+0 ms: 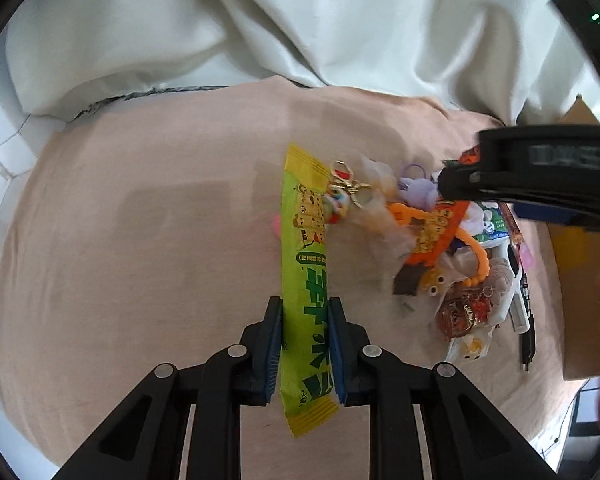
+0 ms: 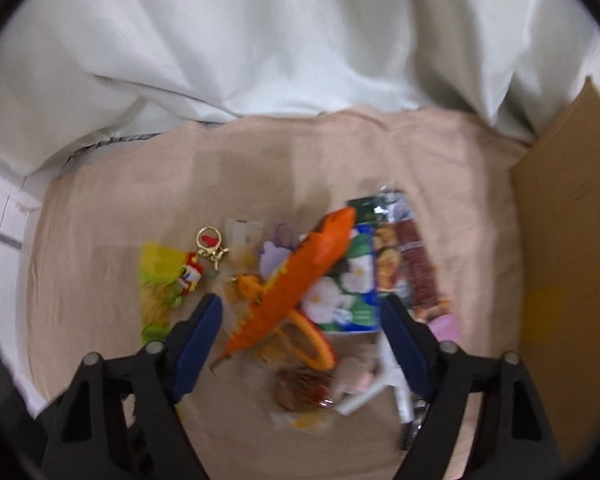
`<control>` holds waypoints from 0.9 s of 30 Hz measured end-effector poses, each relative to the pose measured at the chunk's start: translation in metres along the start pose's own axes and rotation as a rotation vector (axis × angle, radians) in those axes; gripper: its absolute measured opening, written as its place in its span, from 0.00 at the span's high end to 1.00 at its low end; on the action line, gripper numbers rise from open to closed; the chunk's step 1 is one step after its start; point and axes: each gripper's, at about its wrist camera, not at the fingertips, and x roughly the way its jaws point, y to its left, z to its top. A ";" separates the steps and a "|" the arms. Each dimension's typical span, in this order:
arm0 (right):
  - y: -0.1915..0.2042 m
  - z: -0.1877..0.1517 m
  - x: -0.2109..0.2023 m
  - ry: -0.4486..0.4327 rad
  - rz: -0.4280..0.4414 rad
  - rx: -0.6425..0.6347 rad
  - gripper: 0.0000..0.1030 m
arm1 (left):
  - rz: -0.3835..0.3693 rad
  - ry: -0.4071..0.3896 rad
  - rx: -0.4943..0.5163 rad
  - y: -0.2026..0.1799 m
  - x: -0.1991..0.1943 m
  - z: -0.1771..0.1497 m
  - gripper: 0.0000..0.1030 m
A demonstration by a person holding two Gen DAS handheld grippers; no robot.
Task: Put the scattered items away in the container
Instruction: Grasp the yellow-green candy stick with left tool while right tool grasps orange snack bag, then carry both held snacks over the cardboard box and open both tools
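My left gripper (image 1: 305,308) is shut on a long green snack packet (image 1: 306,264), which lies lengthwise between the jaws over the beige cloth. My right gripper (image 2: 302,308) is open above a pile of scattered items, with an orange snack packet (image 2: 296,280) between its jaws, not gripped. The pile holds a keyring charm (image 2: 204,256), a flower-print packet (image 2: 348,284), a brown snack packet (image 2: 412,268) and a wrapped sweet (image 2: 304,390). The cardboard box (image 2: 572,240) stands at the right. The right gripper's body (image 1: 540,176) shows in the left wrist view.
A beige cloth (image 1: 160,240) covers the table. White curtain fabric (image 1: 300,20) hangs behind it. A black pen (image 1: 528,328) and a white tube (image 2: 384,376) lie at the pile's near right. The green packet's end (image 2: 156,280) shows left of the pile.
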 end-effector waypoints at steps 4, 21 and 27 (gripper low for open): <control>0.003 0.003 0.023 0.057 -0.026 0.091 0.37 | 0.002 0.021 -0.031 0.019 0.002 -0.004 0.78; -0.004 -0.020 -0.030 -0.049 0.045 0.024 0.75 | -0.061 0.023 -0.106 0.035 -0.029 0.000 0.78; -0.020 -0.031 -0.076 -0.097 0.097 -0.023 0.75 | -0.078 0.050 -0.157 0.019 -0.048 0.014 0.78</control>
